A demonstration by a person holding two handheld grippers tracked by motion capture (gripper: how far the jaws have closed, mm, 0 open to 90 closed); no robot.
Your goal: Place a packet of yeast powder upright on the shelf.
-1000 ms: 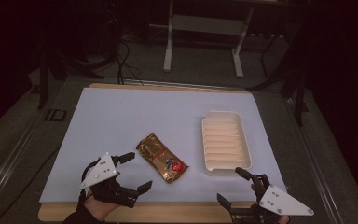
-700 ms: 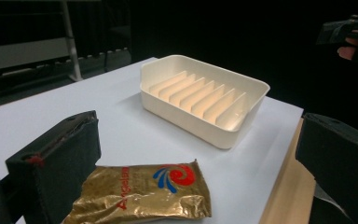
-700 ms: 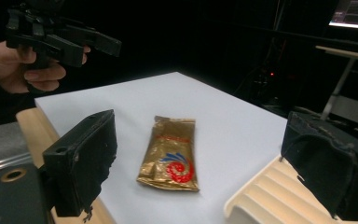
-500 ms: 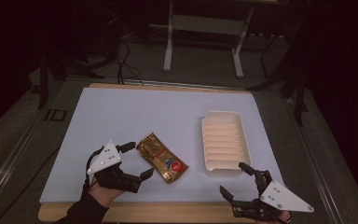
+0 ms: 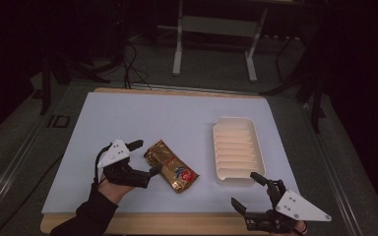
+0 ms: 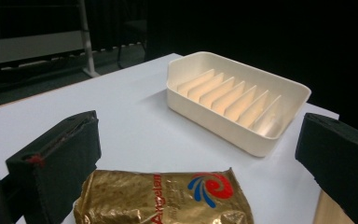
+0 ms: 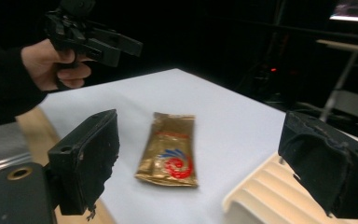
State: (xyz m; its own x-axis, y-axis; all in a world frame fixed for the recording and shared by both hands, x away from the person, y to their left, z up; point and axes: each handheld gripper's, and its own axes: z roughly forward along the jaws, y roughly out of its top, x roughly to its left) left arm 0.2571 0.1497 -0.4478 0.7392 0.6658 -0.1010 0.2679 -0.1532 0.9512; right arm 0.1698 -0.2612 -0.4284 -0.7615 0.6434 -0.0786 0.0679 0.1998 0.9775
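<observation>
The left gripper (image 5: 145,157) has its jaws spread and has moved up to the near end of the gold packet (image 5: 171,166), which now lies between them on the white table (image 5: 177,118). The right gripper (image 5: 250,189), also spread wide, has stayed just below the cream ribbed tray (image 5: 236,147).

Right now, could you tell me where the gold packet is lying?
In the high view the gold packet lies flat on the white table, front and left of centre, between the open left gripper and the cream ribbed tray.
</observation>
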